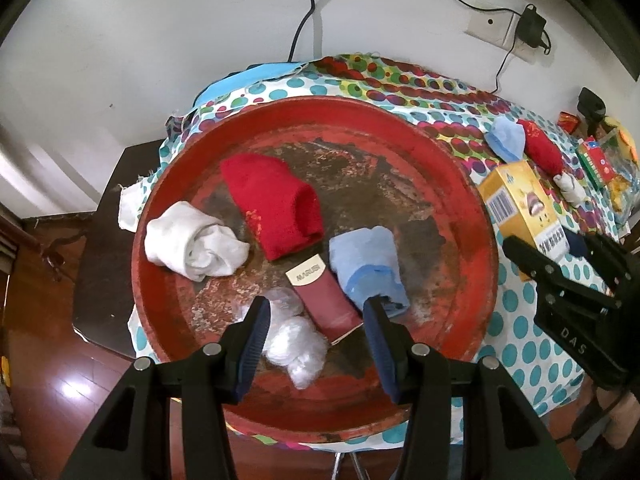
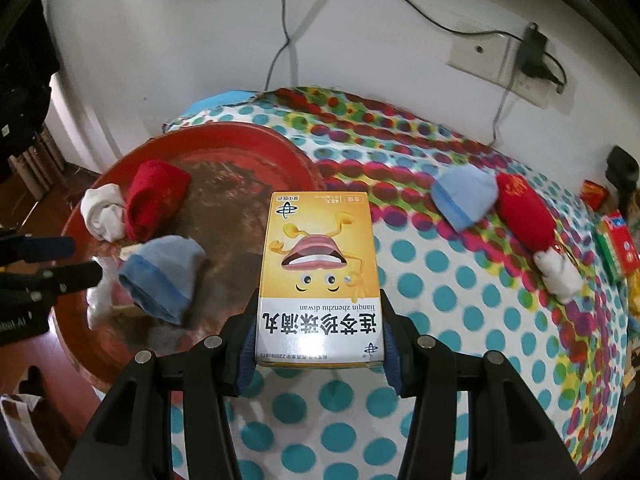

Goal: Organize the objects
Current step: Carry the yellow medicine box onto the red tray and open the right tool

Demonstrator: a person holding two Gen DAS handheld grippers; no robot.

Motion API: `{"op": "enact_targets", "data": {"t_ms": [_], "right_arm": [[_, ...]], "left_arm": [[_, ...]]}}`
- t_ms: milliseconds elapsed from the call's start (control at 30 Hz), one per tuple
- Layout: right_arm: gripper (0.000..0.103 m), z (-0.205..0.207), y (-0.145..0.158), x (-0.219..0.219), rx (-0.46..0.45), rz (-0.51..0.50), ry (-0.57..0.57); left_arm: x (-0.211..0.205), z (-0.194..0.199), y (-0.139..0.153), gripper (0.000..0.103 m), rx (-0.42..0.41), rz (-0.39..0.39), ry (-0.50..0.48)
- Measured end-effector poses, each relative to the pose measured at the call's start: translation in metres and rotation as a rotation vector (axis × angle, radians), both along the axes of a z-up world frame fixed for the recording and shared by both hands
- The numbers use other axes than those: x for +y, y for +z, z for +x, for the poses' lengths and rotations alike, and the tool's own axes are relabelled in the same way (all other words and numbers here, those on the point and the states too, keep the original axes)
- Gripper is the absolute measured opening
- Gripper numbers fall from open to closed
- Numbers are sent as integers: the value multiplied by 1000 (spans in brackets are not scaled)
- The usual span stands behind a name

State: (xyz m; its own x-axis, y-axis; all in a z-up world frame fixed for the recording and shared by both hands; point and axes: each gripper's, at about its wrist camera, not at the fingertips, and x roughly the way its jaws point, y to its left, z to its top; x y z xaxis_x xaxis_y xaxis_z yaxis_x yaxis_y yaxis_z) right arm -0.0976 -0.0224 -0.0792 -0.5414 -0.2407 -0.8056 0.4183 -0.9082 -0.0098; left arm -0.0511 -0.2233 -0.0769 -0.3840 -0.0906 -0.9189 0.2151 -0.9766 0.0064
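Note:
My right gripper (image 2: pixel 318 304) is shut on a yellow medicine box (image 2: pixel 320 256) and holds it over the dotted cloth beside the red tray (image 2: pixel 256 136); the box also shows in the left wrist view (image 1: pixel 516 204). My left gripper (image 1: pixel 316 312) is open above the red tray's (image 1: pixel 472 208) near part, over a maroon booklet (image 1: pixel 324 300) and a clear plastic wad (image 1: pixel 296 344). In the tray lie a red sock (image 1: pixel 272 208), a white sock (image 1: pixel 192 244) and a blue sock (image 1: pixel 368 268).
On the dotted cloth (image 2: pixel 440 320) to the right lie a second blue sock (image 2: pixel 464 196), a red sock (image 2: pixel 524 216) and a white sock (image 2: pixel 560 276). Small boxes (image 2: pixel 616 244) sit at the far right edge. A wall socket with a charger (image 2: pixel 532 56) is behind.

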Motion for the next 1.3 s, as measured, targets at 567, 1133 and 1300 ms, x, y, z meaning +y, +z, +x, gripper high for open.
{"op": "enact_targets", "data": {"t_ms": [567,1133,1300], "right_arm": [[48,-13,-1,-38,-6,22,80],[48,-42,-20,-84,-51,60,113],[48,-33,-19,-48,-58,73,114]], "left_arm": [[-20,9,-1,49,-11,-14,35],[-26,9,-4,49,-22,-22,29],[-28,10,-4,49,-23,-21,27]]}}
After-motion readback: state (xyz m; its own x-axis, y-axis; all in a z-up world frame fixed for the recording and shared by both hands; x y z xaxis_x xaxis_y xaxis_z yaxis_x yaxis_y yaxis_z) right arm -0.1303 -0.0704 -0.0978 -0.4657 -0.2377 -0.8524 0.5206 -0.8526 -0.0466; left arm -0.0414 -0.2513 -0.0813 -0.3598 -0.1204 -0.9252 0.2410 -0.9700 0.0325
